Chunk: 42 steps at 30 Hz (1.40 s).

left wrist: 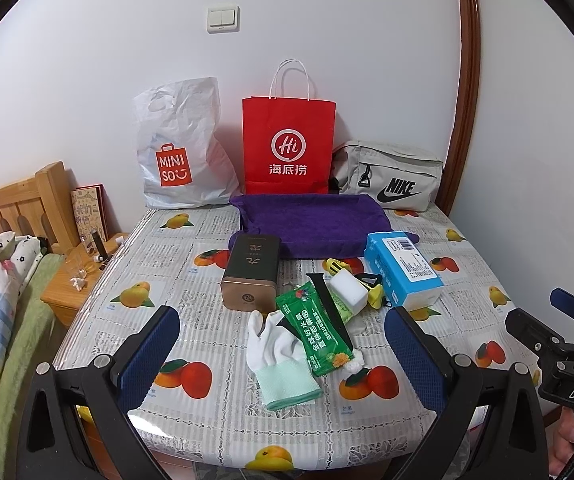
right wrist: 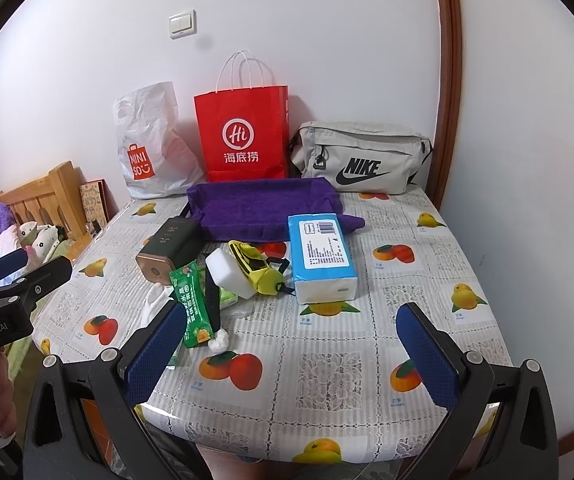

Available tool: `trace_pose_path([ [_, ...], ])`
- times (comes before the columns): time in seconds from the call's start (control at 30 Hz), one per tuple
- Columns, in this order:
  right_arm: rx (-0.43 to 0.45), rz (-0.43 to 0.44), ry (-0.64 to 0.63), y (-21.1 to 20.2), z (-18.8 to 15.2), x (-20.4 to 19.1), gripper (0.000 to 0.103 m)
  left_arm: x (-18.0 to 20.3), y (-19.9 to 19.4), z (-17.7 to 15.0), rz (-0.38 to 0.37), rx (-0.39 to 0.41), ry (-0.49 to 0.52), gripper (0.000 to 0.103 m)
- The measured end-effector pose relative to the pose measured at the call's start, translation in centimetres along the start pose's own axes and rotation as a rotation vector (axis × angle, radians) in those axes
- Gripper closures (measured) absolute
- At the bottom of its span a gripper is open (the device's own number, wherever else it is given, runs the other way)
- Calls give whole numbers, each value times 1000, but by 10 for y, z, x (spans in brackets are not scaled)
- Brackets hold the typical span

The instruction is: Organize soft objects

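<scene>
Each tool, left [left wrist: 283,344] and right [right wrist: 291,344], gapes empty; white sock [left wrist: 277,356] lies under green packet [left wrist: 321,328] beside tin [left wrist: 251,272].

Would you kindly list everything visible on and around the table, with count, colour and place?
White Miniso plastic bag: 1, white, back left against wall.
Red paper bag: 1, red, back centre.
Grey Nike pouch: 1, grey, back right.
Purple fabric tray: 1, purple, before the bags.
Dark tin box: 1, dark green and gold, left of centre.
Blue tissue pack: 1, blue and white, right of centre.
White sponge block: 1, white, in the pile.
Yellow item: 1, yellow, beside sponge.
Green snack packet: 1, green, pile front.
White glove: 1, white with mint cuff, nearest.
Fruit-print tablecloth: 1, covering table.
Left gripper: blue pads, open.
Right gripper: blue pads, open.
</scene>
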State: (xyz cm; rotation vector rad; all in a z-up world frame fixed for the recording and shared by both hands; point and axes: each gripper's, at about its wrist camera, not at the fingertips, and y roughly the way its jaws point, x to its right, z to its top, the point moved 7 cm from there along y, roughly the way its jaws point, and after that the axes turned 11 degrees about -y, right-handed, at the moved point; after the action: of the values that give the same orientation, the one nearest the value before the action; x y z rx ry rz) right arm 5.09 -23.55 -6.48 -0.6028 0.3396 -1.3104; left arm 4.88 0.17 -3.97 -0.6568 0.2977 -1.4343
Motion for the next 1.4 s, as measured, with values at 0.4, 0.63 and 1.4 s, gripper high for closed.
trace_pose_path([
  [0.4, 2, -5, -5, -2, 0, 0, 0, -3, -4, 2, 0, 5, 1, 0],
  [0.63, -13, 2, -9, 9, 1, -2, 0, -13, 0, 5, -2, -19, -5, 0],
  [1.4, -140, 120, 6, 103, -40, -14, 0, -46, 145, -71, 76, -280, 2, 4],
])
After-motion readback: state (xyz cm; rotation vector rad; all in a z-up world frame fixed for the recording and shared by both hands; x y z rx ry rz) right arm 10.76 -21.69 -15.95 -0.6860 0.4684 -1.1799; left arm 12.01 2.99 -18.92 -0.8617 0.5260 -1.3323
